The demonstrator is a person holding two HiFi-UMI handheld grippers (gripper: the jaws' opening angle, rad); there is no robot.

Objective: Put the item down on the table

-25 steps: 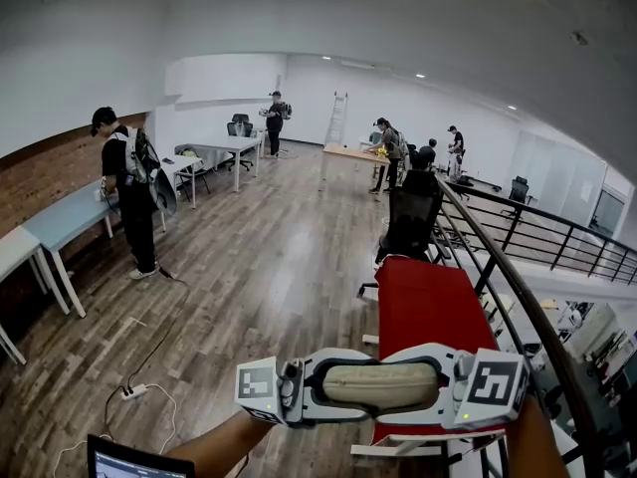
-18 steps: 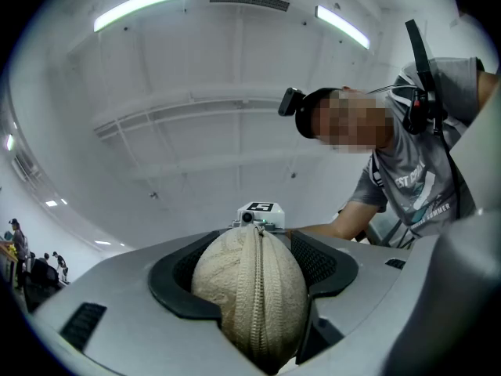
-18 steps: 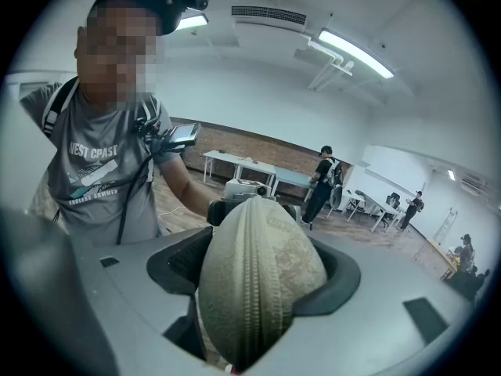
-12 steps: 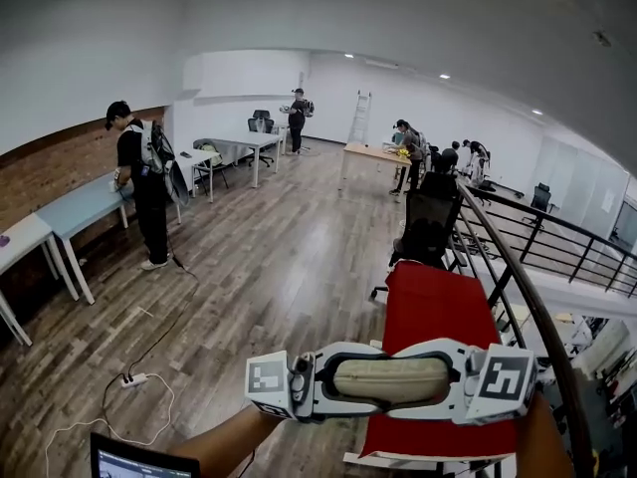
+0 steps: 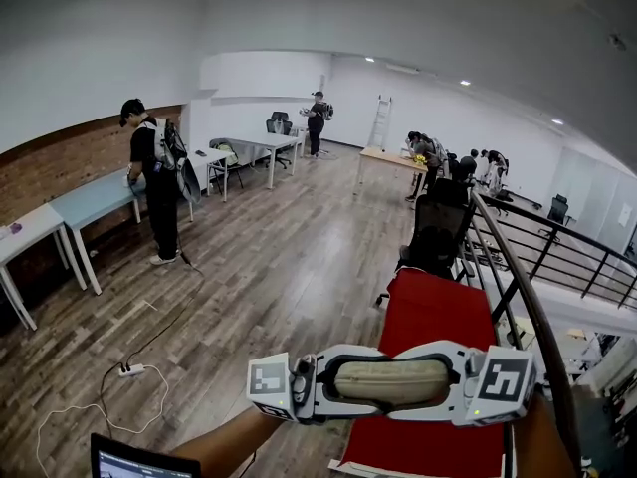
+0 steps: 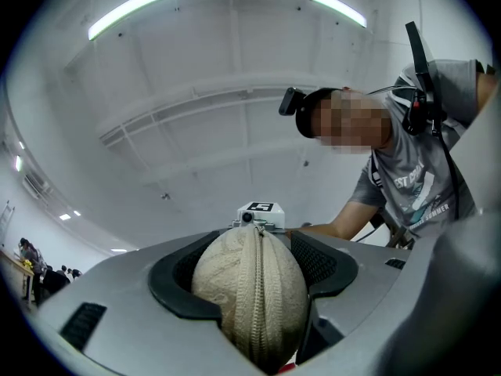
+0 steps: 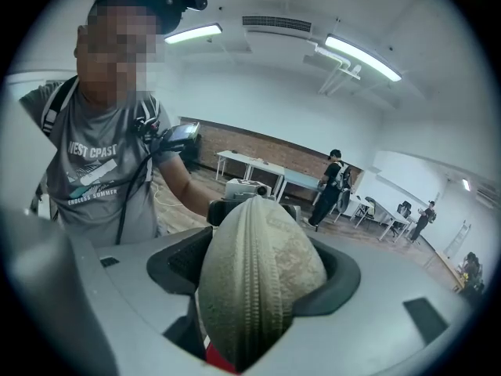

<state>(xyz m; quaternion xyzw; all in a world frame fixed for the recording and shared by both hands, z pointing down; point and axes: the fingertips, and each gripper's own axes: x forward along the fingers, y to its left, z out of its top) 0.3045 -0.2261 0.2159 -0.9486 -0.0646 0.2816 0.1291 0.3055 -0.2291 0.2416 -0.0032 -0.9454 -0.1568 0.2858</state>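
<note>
We've got left gripper (image 5: pixel 317 387) and right gripper (image 5: pixel 456 380) each clamped on the pouch (image 5: pixel 390 381); uneven release could tip it off the red table (image 5: pixel 436 312).

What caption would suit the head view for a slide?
Left gripper and right gripper hold a beige pouch between them over a red table.
</note>
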